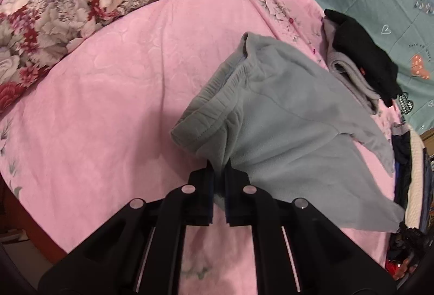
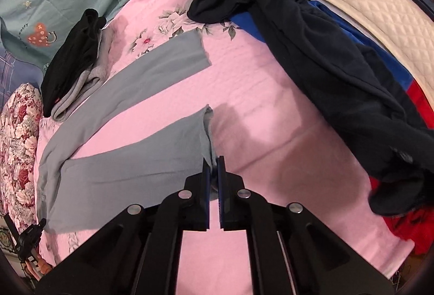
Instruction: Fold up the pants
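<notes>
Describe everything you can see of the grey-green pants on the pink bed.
The grey-green pants look like soft fleece with a gathered elastic waistband. They lie spread on the pink bedcover, legs apart, unfolded. The left gripper is shut on fabric near the waistband; the right gripper is shut on the nearer leg's hem. The far leg touches a grey and black clothes pile.

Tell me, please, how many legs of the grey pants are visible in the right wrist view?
2: the near leg has its hem in the right tool; the far leg lies flat beside the black garment.
</notes>
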A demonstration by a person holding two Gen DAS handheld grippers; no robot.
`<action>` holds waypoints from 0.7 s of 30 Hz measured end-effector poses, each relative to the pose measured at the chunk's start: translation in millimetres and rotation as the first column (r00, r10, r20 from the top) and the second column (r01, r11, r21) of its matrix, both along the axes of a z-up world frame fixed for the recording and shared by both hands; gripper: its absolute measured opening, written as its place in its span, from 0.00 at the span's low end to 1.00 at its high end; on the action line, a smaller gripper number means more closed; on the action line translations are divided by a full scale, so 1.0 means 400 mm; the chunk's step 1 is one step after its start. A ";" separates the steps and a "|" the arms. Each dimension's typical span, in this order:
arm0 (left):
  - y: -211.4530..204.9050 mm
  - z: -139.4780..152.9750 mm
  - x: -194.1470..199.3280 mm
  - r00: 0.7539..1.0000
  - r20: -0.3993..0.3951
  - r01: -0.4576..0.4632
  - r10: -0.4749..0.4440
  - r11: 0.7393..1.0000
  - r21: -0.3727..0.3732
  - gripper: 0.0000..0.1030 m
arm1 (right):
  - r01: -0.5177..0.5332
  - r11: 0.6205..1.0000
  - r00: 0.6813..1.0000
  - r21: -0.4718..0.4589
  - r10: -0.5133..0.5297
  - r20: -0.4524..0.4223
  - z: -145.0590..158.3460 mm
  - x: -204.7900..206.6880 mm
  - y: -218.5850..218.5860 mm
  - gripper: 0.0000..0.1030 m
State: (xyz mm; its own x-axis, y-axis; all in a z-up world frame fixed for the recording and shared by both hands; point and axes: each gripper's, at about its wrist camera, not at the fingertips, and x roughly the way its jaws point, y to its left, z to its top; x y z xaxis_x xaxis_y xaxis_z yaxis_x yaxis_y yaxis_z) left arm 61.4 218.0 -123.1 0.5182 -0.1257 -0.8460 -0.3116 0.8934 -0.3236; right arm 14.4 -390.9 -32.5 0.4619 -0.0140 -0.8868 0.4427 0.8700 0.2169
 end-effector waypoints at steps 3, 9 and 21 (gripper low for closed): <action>0.026 0.024 -0.020 1.000 0.019 -0.013 0.013 1.000 -0.016 0.05 | 0.015 1.000 1.000 -0.009 -0.015 0.018 0.019 -0.053 -0.004 0.04; 0.007 -0.044 0.013 0.992 -0.109 0.067 -0.070 0.997 -0.030 0.11 | 0.059 0.998 0.998 0.027 -0.059 0.002 -0.007 -0.111 -0.043 0.04; -0.011 0.145 0.081 0.988 0.088 0.118 -0.123 0.991 0.066 0.80 | -0.068 0.973 0.997 -0.221 0.073 0.016 0.097 0.019 0.065 0.52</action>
State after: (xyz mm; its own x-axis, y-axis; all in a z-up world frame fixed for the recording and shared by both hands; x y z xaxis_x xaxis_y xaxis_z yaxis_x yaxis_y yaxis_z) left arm 93.6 213.5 -65.3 0.5781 -0.1422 -0.8035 -0.1717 0.9414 -0.2902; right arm 22.1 -364.8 6.4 0.4897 -0.1741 -0.8543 0.3753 0.9265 0.0263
